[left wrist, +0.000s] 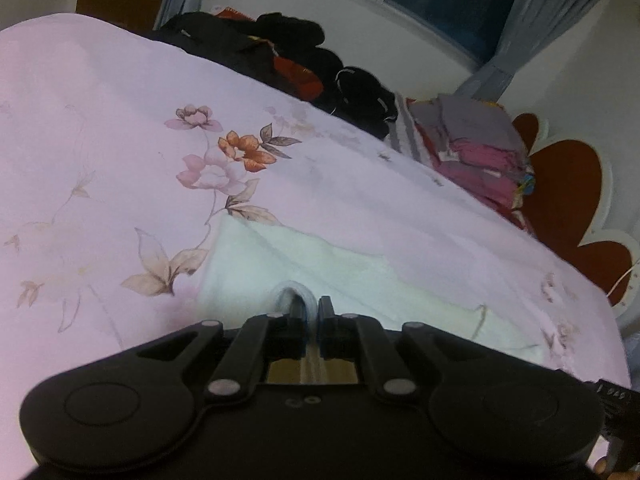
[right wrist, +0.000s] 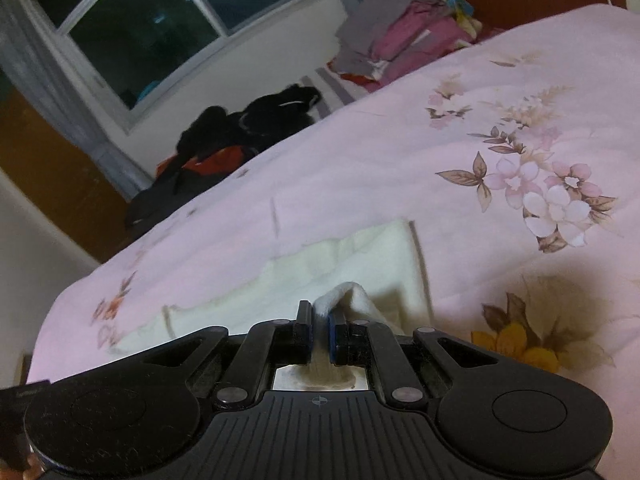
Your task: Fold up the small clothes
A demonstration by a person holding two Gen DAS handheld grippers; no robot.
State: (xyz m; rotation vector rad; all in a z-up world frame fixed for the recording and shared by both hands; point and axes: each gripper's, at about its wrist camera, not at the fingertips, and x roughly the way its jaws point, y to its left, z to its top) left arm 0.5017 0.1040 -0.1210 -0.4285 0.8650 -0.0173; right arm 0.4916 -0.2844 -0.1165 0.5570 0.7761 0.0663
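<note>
Left wrist: left tongs (left wrist: 310, 312) clamp cloth (left wrist: 288, 264) edge; right tongs (right wrist: 320, 316) likewise — cloth half-folded on bed (left wrist: 100, 120). Risk — shallow pinch slips under uneven pull, skewing fold.

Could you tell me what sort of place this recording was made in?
Most likely a bedroom: a floral bedspread covers a bed, piles of clothes lie at its far edge, and a curtained window shows darkness outside.
</note>
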